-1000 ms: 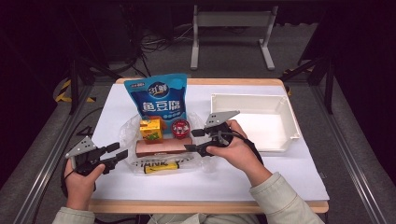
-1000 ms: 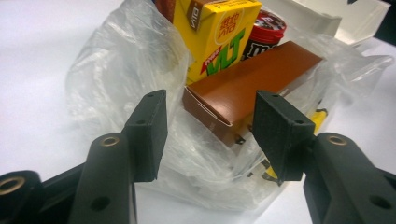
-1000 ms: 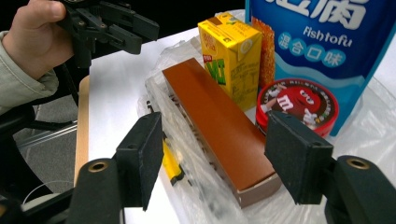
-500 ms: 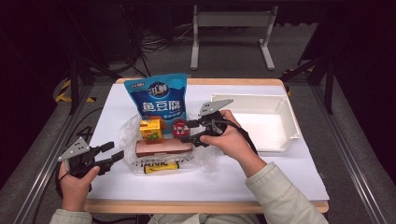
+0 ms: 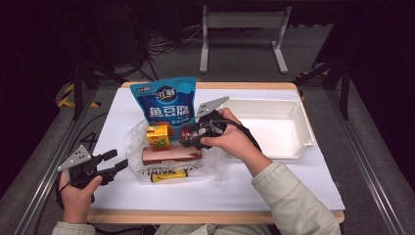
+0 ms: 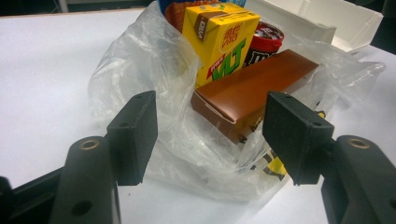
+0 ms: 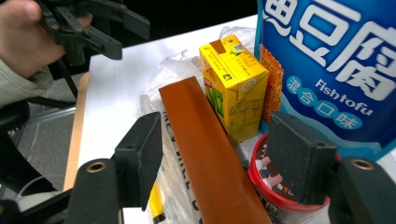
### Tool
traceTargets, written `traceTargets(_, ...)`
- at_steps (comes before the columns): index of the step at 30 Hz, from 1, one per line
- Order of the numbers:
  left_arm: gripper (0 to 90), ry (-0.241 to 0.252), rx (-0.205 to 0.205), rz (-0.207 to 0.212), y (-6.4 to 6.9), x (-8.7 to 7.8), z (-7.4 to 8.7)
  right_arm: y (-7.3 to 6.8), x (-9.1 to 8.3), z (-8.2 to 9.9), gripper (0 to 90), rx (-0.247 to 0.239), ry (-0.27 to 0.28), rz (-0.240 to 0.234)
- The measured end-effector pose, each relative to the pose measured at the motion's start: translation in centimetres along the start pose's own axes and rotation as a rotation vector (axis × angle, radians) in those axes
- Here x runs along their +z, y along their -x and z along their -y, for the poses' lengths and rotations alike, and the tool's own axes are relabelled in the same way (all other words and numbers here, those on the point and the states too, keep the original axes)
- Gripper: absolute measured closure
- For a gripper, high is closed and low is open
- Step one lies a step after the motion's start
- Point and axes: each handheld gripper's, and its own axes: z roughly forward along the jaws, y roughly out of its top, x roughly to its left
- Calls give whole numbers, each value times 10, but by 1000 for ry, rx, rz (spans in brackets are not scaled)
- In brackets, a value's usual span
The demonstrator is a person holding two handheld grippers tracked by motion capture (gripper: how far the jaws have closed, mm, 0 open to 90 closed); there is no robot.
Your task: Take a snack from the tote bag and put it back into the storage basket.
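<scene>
Since my right gripper [image 5: 192, 136] hovers with jaws apart and empty over the brown box [image 5: 171, 154] and the red-lidded tub [image 7: 275, 186] in the clear plastic bag [image 5: 134, 142], I should settle squarely on one item before closing. My left gripper [image 5: 113, 164], its jaws just opening, holds nothing beside the bag. Its view shows crumpled film around the box; the high view shows the white tray [image 5: 293, 147] waiting.

A white table [image 5: 313, 191] with a light wooden edge stands on a grey floor [image 5: 372, 147]. Behind it the room is dark, with a grey metal frame [image 5: 242, 29] and black cables [image 5: 166, 44].
</scene>
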Motion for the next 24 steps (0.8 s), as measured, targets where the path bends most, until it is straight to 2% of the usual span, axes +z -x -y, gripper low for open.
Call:
traceTargets(4,358,-7,-4,-13,1,-4,3,4,10,-6,379,-9,-37,-22)
traceTargets(8,355,-10,-5,-17,2,-7,5,5,16,-11,382,-23,-56,-26)
traceTargets(19,353,-16,-2,-23,2,-8,8,8,35,-23,417,-119,-162,-46)
traceTargets(24,349,-22,-2,-20,1,-6,7,8,47,-22,400,-133,-212,-41)
